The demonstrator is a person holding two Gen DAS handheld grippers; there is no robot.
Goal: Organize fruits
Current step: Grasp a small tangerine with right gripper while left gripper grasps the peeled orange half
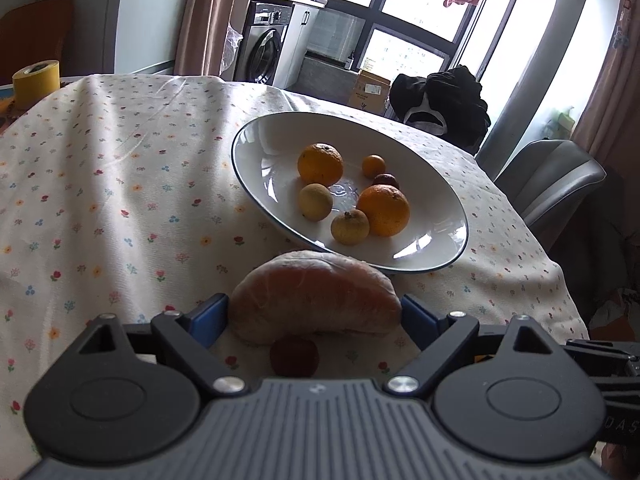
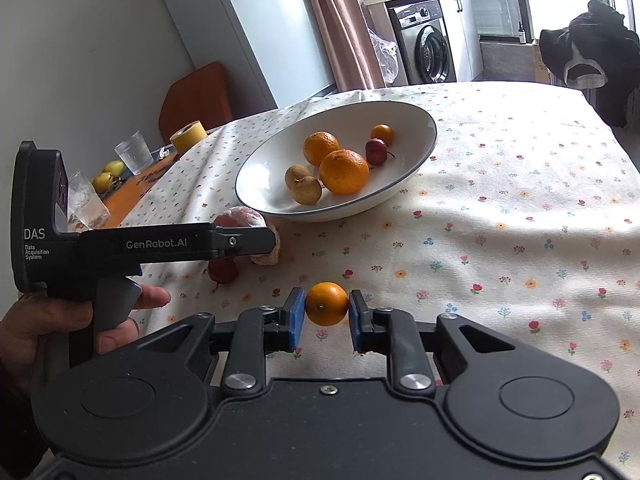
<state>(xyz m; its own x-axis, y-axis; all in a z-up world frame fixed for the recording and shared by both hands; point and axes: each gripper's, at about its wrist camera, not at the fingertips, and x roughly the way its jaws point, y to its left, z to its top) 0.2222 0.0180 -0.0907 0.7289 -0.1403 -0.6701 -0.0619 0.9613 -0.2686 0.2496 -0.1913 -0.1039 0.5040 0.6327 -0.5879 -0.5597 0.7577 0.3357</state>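
A white plate point(image 1: 280, 136) on the floral tablecloth holds two oranges, a kumquat, two longans and a small red fruit; it also shows in the right wrist view point(image 2: 260, 196). My left gripper point(image 1: 314, 314) is shut on a peeled pomelo segment point(image 1: 316, 300), just short of the plate's near rim. A small red fruit point(image 1: 295, 356) lies on the cloth under it. My right gripper point(image 2: 326, 312) is shut on a small orange kumquat point(image 2: 326, 304) above the cloth. The left gripper point(image 2: 276, 236) with the segment point(image 2: 240, 216) shows at left there.
A yellow tape roll point(image 1: 36, 80), glasses point(image 2: 134, 152) and yellow fruits point(image 2: 108, 174) stand at the table's far left end. A grey chair point(image 1: 552, 176) and a dark garment point(image 1: 444, 96) are beyond the table's far edge.
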